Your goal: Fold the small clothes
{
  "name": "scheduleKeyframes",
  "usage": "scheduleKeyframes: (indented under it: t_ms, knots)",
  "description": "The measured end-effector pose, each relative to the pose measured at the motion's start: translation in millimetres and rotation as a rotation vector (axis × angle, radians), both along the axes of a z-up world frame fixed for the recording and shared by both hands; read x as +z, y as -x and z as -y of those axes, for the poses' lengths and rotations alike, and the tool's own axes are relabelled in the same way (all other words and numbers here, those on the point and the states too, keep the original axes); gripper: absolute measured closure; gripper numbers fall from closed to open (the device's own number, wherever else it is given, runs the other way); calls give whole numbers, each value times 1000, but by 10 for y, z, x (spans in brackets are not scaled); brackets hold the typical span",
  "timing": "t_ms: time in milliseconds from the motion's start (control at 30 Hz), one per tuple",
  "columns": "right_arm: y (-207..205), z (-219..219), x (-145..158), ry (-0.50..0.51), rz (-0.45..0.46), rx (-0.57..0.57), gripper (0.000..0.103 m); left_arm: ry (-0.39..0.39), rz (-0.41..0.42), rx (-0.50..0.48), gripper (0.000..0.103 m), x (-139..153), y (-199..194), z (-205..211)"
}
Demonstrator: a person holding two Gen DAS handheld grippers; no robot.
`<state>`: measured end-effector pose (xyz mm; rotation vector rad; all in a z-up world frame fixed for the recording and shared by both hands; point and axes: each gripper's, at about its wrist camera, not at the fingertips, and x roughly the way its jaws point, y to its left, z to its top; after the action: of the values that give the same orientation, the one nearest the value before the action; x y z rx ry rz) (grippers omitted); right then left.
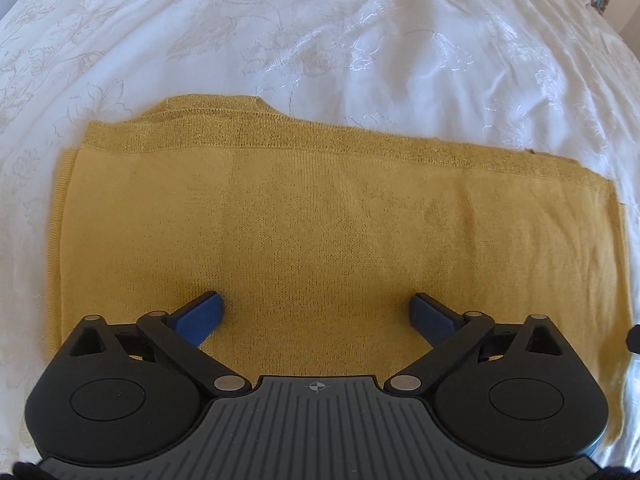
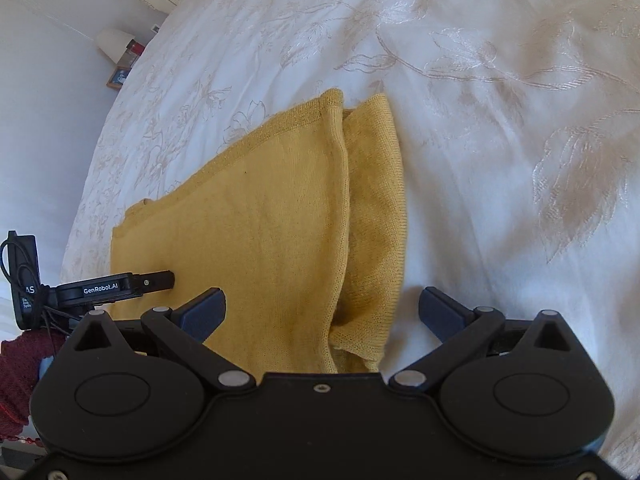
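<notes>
Open bedspread around sweater

Bright soft daylight, faint shadows, fisheye-curved dark corners, slightly soft focus

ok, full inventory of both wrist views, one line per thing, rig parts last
knit garment: 1, mustard yellow, folded flat on the bedspread, under both grippers
bedspread: 1, white with embroidered flowers, covers the bed
lamp: 1, cream shade, far left by the bed edge in the right wrist view
small items by the lamp: too small to tell
left gripper: 1, black with blue pads, open over the garment
right gripper: 1, black with blue pads, open, straddling the garment's right edge
sleeve: 1, dark red knit, bottom left
</notes>
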<state>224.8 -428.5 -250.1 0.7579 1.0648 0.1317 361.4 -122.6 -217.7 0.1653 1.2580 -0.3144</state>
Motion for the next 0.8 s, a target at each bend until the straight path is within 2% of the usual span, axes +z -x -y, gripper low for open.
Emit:
scheduleKeyframes:
  t_ms: [267,467,533,667,800]
  knots:
    - [-144,46,-118,-68,-3,-4,0,-27,-4,6,0,-30,-10,28]
    - [-103,94,-139,-92,25,-5,0,0,59,26,1,222,-135,168]
    - [-74,97,-140,-93,34,-12,0,-33,63,5,1,199,-228,272]
    - [-29,110,-129,-89,37,-17,0,-87,14,-16,0,10,-380,385]
    - [-2,120,-124,-91,38,-17,0,-88,21,-28,1,23,-348,381]
